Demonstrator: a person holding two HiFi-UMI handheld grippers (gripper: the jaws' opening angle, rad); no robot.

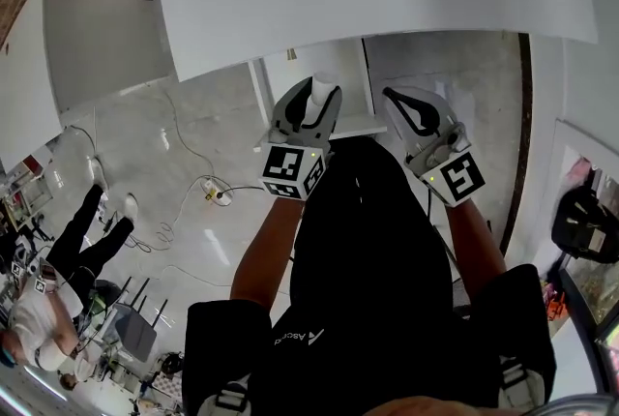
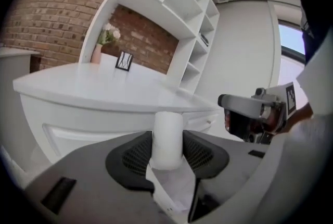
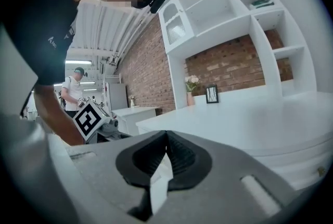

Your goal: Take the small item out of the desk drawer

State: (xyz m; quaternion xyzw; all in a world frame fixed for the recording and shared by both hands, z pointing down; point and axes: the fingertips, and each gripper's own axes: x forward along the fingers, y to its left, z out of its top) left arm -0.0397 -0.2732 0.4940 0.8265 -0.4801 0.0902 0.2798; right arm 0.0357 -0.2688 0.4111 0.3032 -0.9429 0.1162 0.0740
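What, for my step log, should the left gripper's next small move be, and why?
Probably lift the small white cylinder forward and up over the white desk top and set it there. The left gripper is shut on it, held in the air in front of the desk, so it seems already out; the right gripper is shut and empty.

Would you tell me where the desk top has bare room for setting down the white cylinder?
The desk top is bare across its front and middle, from the near edge back to the vase and picture frame. Only that back strip is occupied; the shelf unit borders its right end.
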